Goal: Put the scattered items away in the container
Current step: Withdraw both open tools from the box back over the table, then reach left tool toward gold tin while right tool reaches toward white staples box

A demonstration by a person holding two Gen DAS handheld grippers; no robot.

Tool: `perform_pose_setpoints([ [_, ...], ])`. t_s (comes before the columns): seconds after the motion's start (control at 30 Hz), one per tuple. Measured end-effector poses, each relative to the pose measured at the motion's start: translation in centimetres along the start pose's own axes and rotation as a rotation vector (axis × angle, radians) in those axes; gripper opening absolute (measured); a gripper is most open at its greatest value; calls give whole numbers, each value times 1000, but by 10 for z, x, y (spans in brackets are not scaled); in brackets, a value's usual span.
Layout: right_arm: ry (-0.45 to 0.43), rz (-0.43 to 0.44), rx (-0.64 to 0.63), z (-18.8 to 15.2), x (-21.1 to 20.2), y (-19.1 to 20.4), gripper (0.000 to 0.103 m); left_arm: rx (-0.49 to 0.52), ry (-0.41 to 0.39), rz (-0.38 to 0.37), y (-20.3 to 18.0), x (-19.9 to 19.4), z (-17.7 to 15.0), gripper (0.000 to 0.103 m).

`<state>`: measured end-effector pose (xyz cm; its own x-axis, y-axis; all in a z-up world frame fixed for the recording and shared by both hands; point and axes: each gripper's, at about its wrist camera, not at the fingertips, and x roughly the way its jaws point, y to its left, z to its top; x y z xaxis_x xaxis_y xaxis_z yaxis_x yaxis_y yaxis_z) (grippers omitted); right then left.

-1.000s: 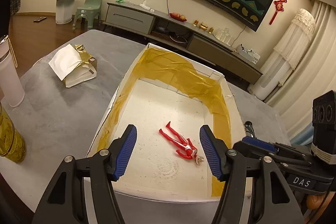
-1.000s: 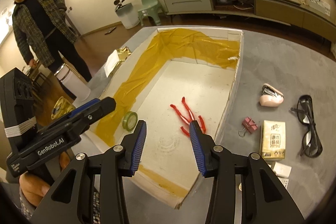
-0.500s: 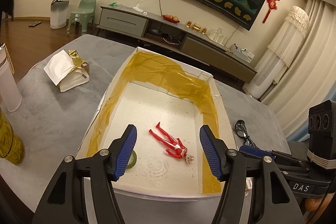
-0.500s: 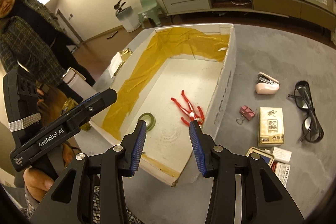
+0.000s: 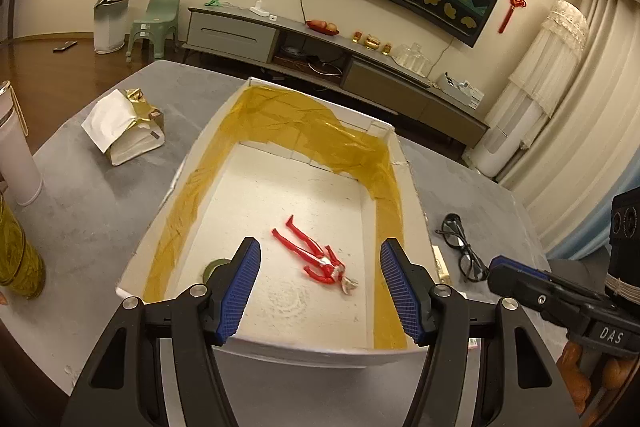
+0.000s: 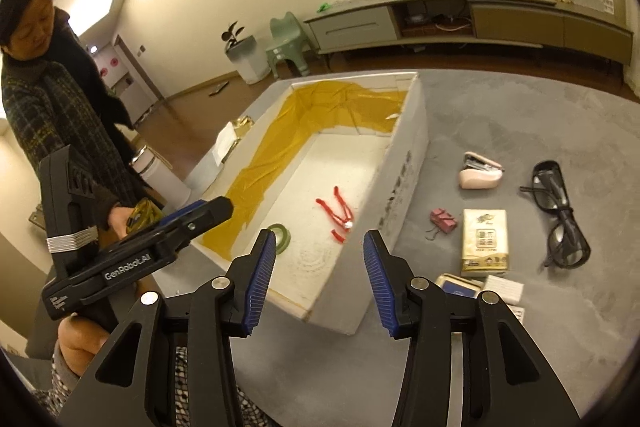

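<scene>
A white box (image 5: pixel 280 347) (image 6: pixel 404 163) lined with yellow tape sits on the grey table. Inside it lie a red toy figure (image 5: pixel 312 257) (image 6: pixel 338 213) and a green tape roll (image 5: pixel 212 267) (image 6: pixel 280 233). My left gripper (image 5: pixel 316 291) hangs open above the box's near wall, nothing between its fingers. My right gripper (image 6: pixel 320 279) is open too, above the box's near corner. Right of the box lie black glasses (image 6: pixel 560 215) (image 5: pixel 460 247), a tissue pack (image 6: pixel 484 241), a pink stapler (image 6: pixel 480 175) and a pink binder clip (image 6: pixel 442 219).
A gold-and-white paper bag (image 5: pixel 124 123) lies left of the box. A white flask (image 5: pixel 18 155) and a yellow bottle (image 5: pixel 18 255) stand at the table's left edge. Small cards and packets (image 6: pixel 480 287) lie near my right gripper. A person (image 6: pixel 52 115) stands at the left.
Both grippers have drawn back and up from the box, staying open. The right view has swung right, bringing more of the scattered items into sight. The toy and tape roll stay put.
</scene>
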<state>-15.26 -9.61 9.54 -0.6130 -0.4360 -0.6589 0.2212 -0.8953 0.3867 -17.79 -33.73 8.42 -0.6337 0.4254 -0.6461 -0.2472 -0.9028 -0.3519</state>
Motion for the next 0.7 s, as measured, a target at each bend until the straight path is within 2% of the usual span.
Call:
perform_pose_setpoints([
  [0.1, -8, -36, 23, -6, -10, -19, 49, 14, -14, -17, -10, -5, -5, 72],
  [0.23, -19, -82, 72, -19, -23, -53, 49, 51, -10, -59, -34, -5, -14, 72],
  [0.53, -20, -125, 190, -60, -42, -120, 49, 235, 42, -144, -120, 9, -44, 72],
  [0.7, -5, -127, 214, -74, -41, -141, 49, 329, 100, -132, -160, 34, -68, 72],
])
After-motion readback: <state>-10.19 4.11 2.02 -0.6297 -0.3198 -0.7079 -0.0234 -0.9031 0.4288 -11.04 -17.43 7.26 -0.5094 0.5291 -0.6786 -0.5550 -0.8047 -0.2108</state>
